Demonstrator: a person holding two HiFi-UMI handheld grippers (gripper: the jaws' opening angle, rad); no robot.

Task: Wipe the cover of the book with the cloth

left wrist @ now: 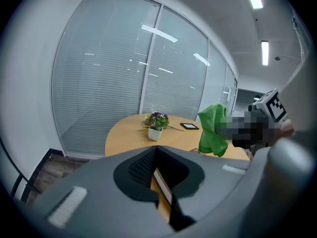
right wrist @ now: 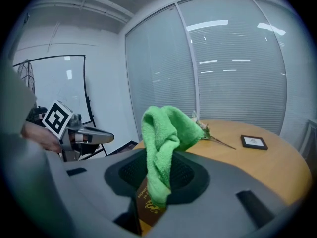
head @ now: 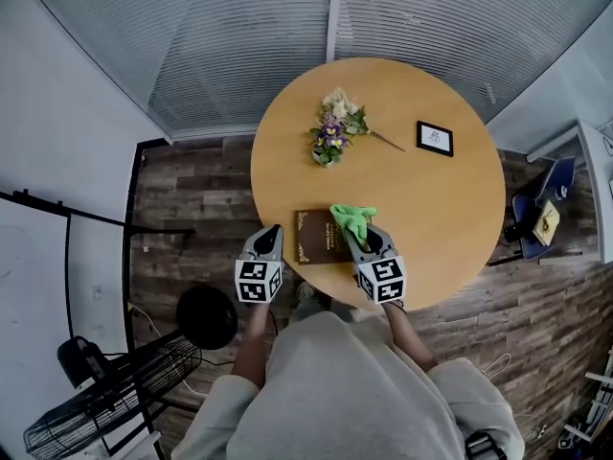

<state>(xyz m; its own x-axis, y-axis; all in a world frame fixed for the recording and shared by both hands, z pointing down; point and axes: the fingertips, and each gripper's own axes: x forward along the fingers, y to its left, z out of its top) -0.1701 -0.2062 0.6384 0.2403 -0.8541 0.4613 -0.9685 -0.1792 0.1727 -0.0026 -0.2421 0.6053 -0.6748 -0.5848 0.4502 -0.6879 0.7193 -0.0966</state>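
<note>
Right gripper (right wrist: 156, 182): jaws clamped on the cloth (right wrist: 166, 133). The green cloth is bunched, most of it standing up above the jaws and a tail hanging down between them. It's held over the right part of the book (head: 319, 238). Can't tell whether the cloth touches the cover.

Left gripper (left wrist: 157, 167): jaws drawn to a narrow slit with nothing in them. It sits at the near-left edge of the table (head: 431, 218), just left of the book and not touching it as far as I can see. In its own view the cloth shows off to the right, dangling from the other gripper.

Book: brown cover, gold print, lying flat at the near edge of the round wooden table, between the two grippers. In the right gripper view a strip of cover shows directly under the jaws.

Farther out there are flowers (head: 333, 130) mid-table on the far side, stems pointing right. A small black frame (head: 435, 138) lies flat to their right, well apart from the book.

Behind the table are glass walls with blinds. A fan (head: 105, 401) stands on the wood floor near left.
</note>
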